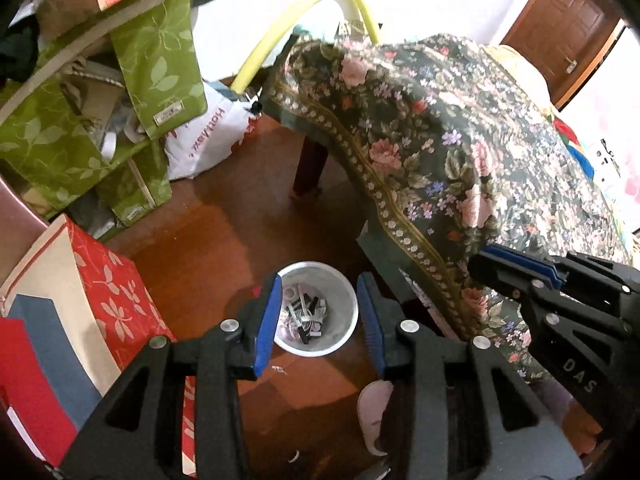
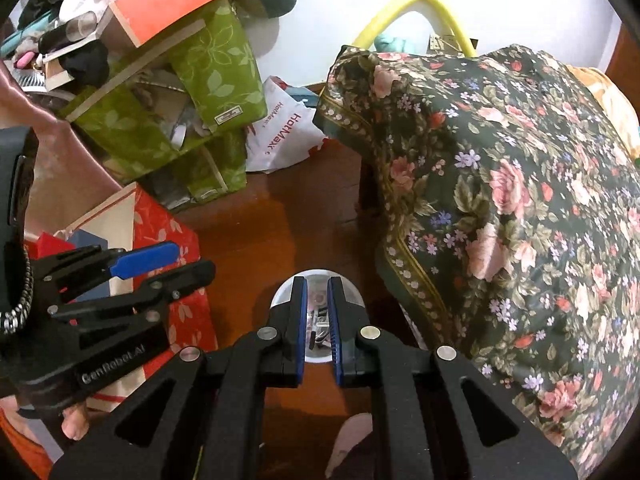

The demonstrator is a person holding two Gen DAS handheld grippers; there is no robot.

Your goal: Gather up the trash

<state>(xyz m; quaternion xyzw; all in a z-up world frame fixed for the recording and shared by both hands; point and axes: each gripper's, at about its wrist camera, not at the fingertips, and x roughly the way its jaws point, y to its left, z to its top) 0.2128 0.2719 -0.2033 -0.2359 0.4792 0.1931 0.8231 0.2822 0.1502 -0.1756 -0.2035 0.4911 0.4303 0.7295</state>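
A white bin [image 1: 346, 304] stands on the wooden floor with several scraps of trash [image 1: 306, 314] inside. My left gripper [image 1: 318, 284] is open and empty above it, the bin showing between its blue-padded fingers. In the right wrist view the same bin [image 2: 356, 294] lies under my right gripper [image 2: 318, 284], whose fingers stand a little apart with nothing between them. The right gripper also shows at the right of the left wrist view [image 1: 488, 264], and the left gripper at the left of the right wrist view [image 2: 192, 260].
A table under a dark floral cloth [image 1: 460, 152] stands right of the bin. Green fabric boxes [image 1: 160, 76], a white HotMax bag [image 1: 212, 136] and a red box [image 1: 108, 292] crowd the left. Small scraps [image 1: 279, 369] lie on the floor [image 1: 224, 224]. A slipper [image 1: 374, 412] is near.
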